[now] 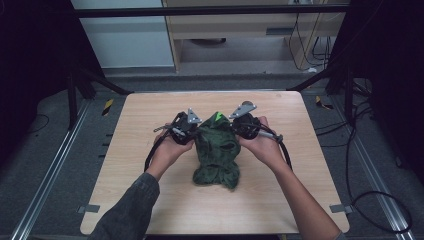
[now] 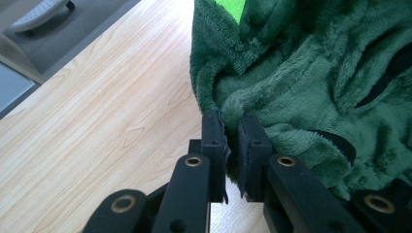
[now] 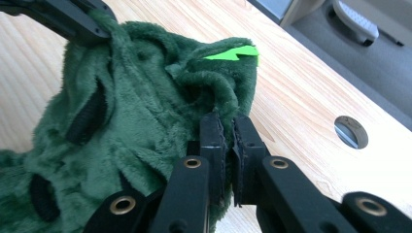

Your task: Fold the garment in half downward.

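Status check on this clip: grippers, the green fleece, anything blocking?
Left gripper and right gripper each shut on green fleece garment's upper edge. Garment crumpled mid-table. Nothing blocking.

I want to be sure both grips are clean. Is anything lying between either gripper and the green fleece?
Nothing visible does. The left gripper and the right gripper each pinch a fold of the fleece directly, one on each side of it, above the bare table.
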`<state>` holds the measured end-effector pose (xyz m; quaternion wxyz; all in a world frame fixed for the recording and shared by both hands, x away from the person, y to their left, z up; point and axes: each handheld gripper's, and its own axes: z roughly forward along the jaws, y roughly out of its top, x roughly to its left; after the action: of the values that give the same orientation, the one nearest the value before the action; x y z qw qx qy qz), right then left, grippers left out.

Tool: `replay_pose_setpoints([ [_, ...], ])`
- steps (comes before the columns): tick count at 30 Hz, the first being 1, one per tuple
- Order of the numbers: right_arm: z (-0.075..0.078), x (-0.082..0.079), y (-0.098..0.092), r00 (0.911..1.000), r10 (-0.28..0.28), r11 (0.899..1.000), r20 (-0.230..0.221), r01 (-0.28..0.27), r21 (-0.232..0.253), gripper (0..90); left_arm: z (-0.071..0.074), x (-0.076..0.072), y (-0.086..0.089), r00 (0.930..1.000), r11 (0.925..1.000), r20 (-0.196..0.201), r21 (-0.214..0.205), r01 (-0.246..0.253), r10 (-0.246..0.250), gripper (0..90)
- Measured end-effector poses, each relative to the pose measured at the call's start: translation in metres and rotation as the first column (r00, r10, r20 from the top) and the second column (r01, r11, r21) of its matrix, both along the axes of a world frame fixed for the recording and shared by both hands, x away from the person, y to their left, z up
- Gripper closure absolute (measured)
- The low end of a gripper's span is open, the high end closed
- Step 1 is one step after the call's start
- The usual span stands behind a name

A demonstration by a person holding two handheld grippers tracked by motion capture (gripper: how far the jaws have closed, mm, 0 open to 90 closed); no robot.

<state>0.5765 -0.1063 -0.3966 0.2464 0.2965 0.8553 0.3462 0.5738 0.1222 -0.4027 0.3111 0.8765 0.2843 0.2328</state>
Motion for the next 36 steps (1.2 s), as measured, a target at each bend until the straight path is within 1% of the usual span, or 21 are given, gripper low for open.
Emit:
replay_pose_setpoints([
  [5,0.0,-0.018,0.001,0.9993,0.021,1.0,0.032,-0.022,0.018,85.3,-0.003,-0.013,0.002,0.9998,0.9999,0.016,0.0,0.013,-0.013,83.1],
  [6,-0.001,-0.022,0.002,0.9988,0.028,1.0,0.039,-0.028,0.011,85.3,-0.004,-0.016,0.002,0.9997,0.9999,0.019,-0.005,0.013,-0.013,83.0],
  [8,-0.002,-0.028,0.003,0.9978,0.042,0.999,0.052,-0.042,-0.003,85.2,-0.007,-0.022,0.003,0.9995,0.9998,0.025,-0.001,0.02,-0.02,82.9],
  [10,-0.004,-0.034,0.003,0.9972,0.056,0.998,0.05,-0.056,0.007,85.2,-0.01,-0.029,0.003,0.9992,0.9997,0.032,-0.004,0.025,-0.025,82.9],
  [15,-0.008,-0.052,0.001,0.9949,0.085,0.996,0.054,-0.086,0.013,85.0,-0.013,-0.042,0.008,0.9987,0.999,0.032,-0.022,0.04,-0.039,82.9],
  [16,-0.009,-0.055,0.0,0.9947,0.088,0.996,0.055,-0.088,0.013,85.0,-0.014,-0.044,0.008,0.9989,0.9986,0.033,-0.039,0.036,-0.034,82.8],
  [18,-0.011,-0.061,-0.001,0.994,0.092,0.995,0.058,-0.094,0.018,85.0,-0.016,-0.049,0.01,0.9989,0.9986,0.028,-0.036,0.039,-0.038,82.7],
  [19,-0.013,-0.064,-0.002,0.9939,0.095,0.995,0.056,-0.096,0.023,85.0,-0.018,-0.052,0.01,0.9989,0.9983,0.028,-0.043,0.039,-0.037,82.7],
  [20,-0.015,-0.066,-0.002,0.9937,0.097,0.995,0.056,-0.098,0.023,85.0,-0.019,-0.053,0.01,0.9987,0.9984,0.029,-0.038,0.042,-0.041,82.7],
  [22,-0.019,-0.07,-0.002,0.9935,0.101,0.994,0.054,-0.102,0.025,84.9,-0.021,-0.056,0.011,0.9988,0.9985,0.025,-0.035,0.042,-0.042,82.6],
  [25,-0.025,-0.076,-0.002,0.9932,0.105,0.994,0.05,-0.107,0.029,84.8,-0.026,-0.06,0.013,0.9991,0.998,0.02,-0.049,0.039,-0.038,82.5],
  [28,-0.03,-0.081,-0.002,0.9931,0.109,0.993,0.044,-0.11,0.034,84.7,-0.029,-0.063,0.013,0.9991,0.9978,0.014,-0.054,0.04,-0.039,82.5],
  [30,-0.033,-0.084,-0.003,0.9927,0.114,0.993,0.039,-0.115,0.035,84.4,-0.032,-0.065,0.013,0.999,0.9978,0.009,-0.05,0.043,-0.043,82.3],
  [34,-0.038,-0.088,-0.004,0.9929,0.114,0.993,0.032,-0.115,0.036,84.2,-0.034,-0.068,0.012,0.999,0.9976,0.004,-0.054,0.044,-0.043,82.2],
  [35,-0.039,-0.088,-0.004,0.9929,0.115,0.993,0.03,-0.116,0.035,84.1,-0.033,-0.068,0.013,0.9989,0.9979,0.002,-0.045,0.048,-0.048,82.2],
  [36,-0.04,-0.089,-0.004,0.9928,0.116,0.993,0.03,-0.117,0.033,84.1,-0.034,-0.069,0.012,0.999,0.9976,0.003,-0.054,0.044,-0.043,82.2],
])
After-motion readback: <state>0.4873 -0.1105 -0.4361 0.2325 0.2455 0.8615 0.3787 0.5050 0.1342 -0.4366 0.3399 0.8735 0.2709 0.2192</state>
